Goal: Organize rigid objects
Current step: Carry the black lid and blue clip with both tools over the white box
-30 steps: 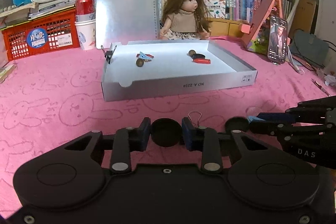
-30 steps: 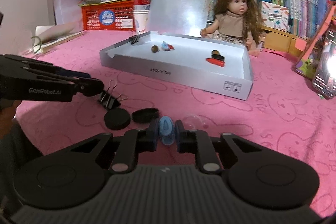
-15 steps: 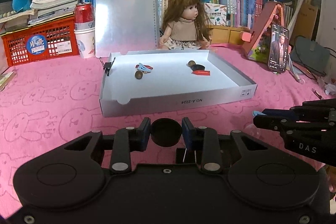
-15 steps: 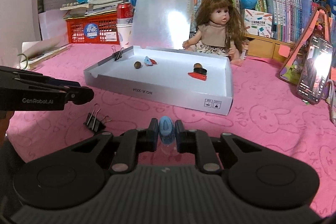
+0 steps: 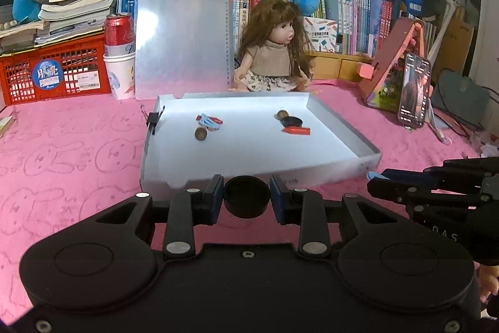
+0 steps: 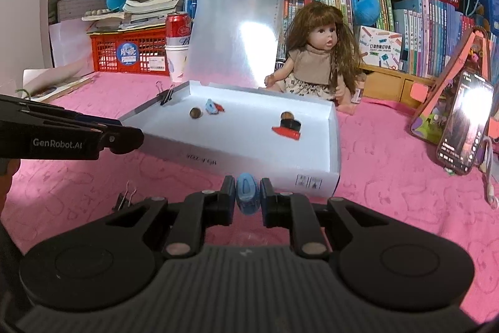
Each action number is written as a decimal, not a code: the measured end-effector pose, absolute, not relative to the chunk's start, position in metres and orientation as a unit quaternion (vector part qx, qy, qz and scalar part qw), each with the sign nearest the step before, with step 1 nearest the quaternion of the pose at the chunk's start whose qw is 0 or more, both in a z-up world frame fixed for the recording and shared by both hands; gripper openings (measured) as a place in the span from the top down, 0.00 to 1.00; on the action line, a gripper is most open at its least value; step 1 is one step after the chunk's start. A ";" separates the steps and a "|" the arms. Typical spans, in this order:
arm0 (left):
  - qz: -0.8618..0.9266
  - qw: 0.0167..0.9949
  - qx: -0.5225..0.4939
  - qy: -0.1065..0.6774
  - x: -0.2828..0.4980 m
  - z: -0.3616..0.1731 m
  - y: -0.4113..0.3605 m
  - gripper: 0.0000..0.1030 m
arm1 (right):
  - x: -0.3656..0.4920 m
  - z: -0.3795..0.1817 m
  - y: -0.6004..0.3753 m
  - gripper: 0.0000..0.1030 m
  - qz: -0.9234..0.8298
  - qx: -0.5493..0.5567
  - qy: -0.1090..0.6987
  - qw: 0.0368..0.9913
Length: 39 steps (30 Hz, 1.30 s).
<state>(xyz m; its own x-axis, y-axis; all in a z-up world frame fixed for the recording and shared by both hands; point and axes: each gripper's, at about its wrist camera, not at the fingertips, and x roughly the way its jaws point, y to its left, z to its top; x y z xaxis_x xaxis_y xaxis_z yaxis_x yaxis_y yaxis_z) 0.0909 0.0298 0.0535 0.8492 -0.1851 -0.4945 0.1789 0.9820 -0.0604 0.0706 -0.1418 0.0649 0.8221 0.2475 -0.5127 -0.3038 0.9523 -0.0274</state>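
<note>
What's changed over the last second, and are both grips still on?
Both grippers rose off the pink cloth toward the tray. The left gripper still clamps the black cap, the right gripper the blue clip. The binder clip stayed on the cloth.

**A:** What lies before you?

**B:** A shallow white cardboard box (image 5: 343, 127) on the pink patterned cloth (image 5: 62, 152). In it, to your left, a small brown ball (image 5: 200, 133) with a blue-and-red clip (image 5: 209, 120) just behind it; to your right, a round black cap (image 5: 291, 122) with a flat red piece (image 5: 296, 130) before it.

**A:** And around it?

**B:** A black binder clip (image 5: 153, 118) sits on the left wall. Behind stand a translucent plastic clipboard (image 5: 182, 36) and a long-haired doll (image 5: 274, 52); a propped smartphone (image 5: 414, 92) stands to your right.
</note>
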 end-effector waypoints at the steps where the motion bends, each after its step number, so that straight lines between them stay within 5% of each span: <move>1: -0.093 0.962 -0.006 0.258 0.096 0.055 0.030 0.70 | 0.075 0.067 -0.142 0.80 0.142 -0.052 0.261 0.953; 39: -0.031 0.941 -0.050 0.334 0.252 0.019 0.033 0.70 | 0.226 0.037 -0.142 0.80 0.091 0.019 0.340 0.936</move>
<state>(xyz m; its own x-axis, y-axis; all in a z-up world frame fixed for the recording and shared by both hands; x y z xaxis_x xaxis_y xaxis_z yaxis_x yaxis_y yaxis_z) 0.2522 0.0328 0.0191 0.7743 -0.0925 -0.6260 0.0259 0.9931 -0.1148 0.2261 -0.1425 0.0372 0.7516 0.1828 -0.6338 -0.1573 0.9828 0.0969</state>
